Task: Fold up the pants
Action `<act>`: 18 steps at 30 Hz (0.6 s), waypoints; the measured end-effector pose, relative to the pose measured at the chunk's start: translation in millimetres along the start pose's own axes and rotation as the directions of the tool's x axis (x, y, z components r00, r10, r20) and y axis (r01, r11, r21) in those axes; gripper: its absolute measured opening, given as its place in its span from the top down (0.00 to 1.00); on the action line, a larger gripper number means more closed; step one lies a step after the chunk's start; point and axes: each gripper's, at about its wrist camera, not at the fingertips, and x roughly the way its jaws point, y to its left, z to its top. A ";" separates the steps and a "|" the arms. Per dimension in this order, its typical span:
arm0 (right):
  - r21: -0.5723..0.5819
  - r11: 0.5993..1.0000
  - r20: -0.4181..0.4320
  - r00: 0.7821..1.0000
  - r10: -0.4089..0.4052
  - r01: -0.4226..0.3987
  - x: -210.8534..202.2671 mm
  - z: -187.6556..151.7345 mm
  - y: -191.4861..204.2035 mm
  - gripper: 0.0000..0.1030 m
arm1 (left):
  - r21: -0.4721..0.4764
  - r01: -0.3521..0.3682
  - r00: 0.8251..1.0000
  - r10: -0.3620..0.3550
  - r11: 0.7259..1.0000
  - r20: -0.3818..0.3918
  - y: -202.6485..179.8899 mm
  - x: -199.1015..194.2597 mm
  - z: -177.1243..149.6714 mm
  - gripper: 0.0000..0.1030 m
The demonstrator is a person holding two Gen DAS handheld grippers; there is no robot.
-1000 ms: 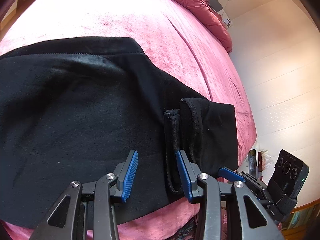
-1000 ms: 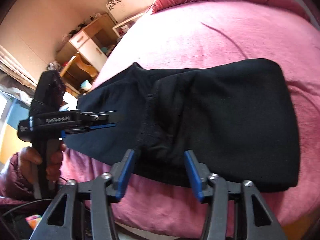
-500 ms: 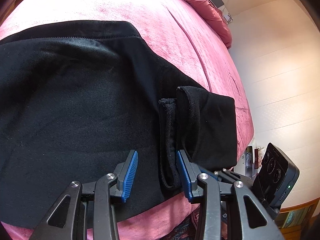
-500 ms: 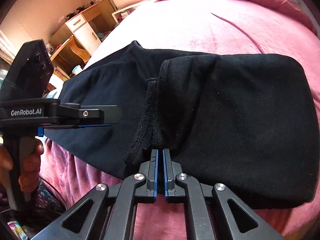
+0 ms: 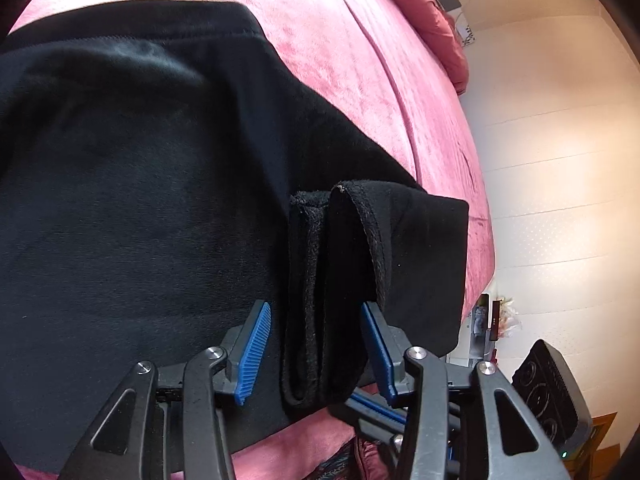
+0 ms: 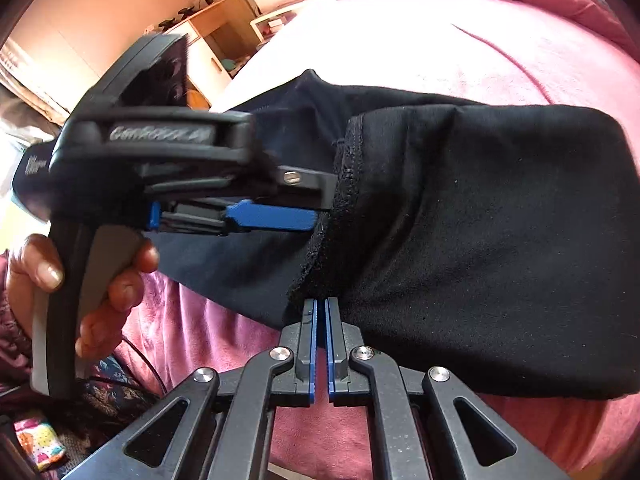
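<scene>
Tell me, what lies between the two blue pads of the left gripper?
The pants' folded cuff edge lies between the open left gripper's pads, untouched, in the left wrist view.

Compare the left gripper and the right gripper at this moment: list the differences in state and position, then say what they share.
1. The left gripper is open, having just widened; the right gripper is shut.
2. The left gripper straddles the folded hem of the pants with its blue fingers not pressing; the right gripper sits at the pants' near edge, and whether it pinches cloth cannot be told.
Shared: both have black frames with blue fingers and point at the same hem over the pink bed.
</scene>
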 end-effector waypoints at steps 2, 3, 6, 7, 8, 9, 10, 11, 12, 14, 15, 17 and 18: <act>0.003 1.000 0.003 1.000 0.001 -0.001 -1.4 -1.1 -2.7 0.96 | -0.002 -0.008 1.000 0.008 1.000 -0.015 -4.6 7.7 2.4 0.54; 0.005 1.000 0.004 1.000 0.002 -0.002 -2.1 -1.3 -3.7 0.96 | -0.003 -0.002 1.000 0.002 1.000 -0.023 -7.6 11.3 3.2 0.54; 0.027 1.000 0.003 1.000 0.007 -0.007 1.4 -1.9 -5.2 0.96 | -0.002 0.000 0.999 0.000 1.000 -0.034 -13.8 17.5 3.7 0.54; 0.035 0.999 0.003 1.000 0.012 -0.012 2.1 -2.0 -6.3 0.95 | -0.006 0.005 0.999 -0.005 1.000 -0.034 -13.5 17.4 3.2 0.54; 0.046 0.999 0.007 1.000 0.024 -0.024 -2.9 -5.1 -13.8 0.93 | -0.016 0.010 1.000 -0.011 1.000 -0.028 -12.2 16.9 1.1 0.54; 0.059 0.998 0.011 0.999 0.035 -0.035 -4.0 -5.3 -15.6 0.93 | -0.038 0.023 1.000 -0.024 0.999 -0.012 -10.1 15.7 -2.4 0.54; 0.069 0.997 0.016 0.999 0.041 -0.042 -5.9 -5.5 -17.3 0.93 | -0.060 0.051 0.999 -0.051 0.997 0.005 -6.5 13.3 -3.5 0.53; 0.077 0.996 0.020 0.999 0.044 -0.045 -7.6 -5.7 -18.5 0.92 | -0.080 0.077 0.997 -0.076 0.994 0.015 -2.5 11.4 -4.8 0.52; 0.085 0.995 0.025 0.999 0.049 -0.051 -8.8 -6.2 -19.8 0.92 | -0.097 0.095 0.995 -0.093 0.991 0.025 1.4 10.4 -5.8 0.50; 0.104 0.993 0.030 0.998 0.058 -0.061 -10.2 -7.2 -24.1 0.92 | -0.128 0.130 0.991 -0.125 0.983 0.044 6.0 8.8 -7.4 0.50; 0.114 0.991 0.028 0.998 0.061 -0.064 -10.3 -8.4 -23.8 0.92 | -0.142 0.142 0.989 -0.136 0.980 0.054 7.6 7.7 -8.7 0.49; 0.127 0.989 0.033 0.997 0.070 -0.074 -15.6 -8.7 -27.4 0.87 | -0.152 0.155 0.987 -0.144 0.976 0.076 8.9 4.8 -11.6 0.48; 0.130 0.989 0.038 0.997 0.073 -0.077 -18.3 -8.9 -27.7 0.81 | -0.152 0.160 0.985 -0.149 0.975 0.084 8.8 3.8 -12.6 0.46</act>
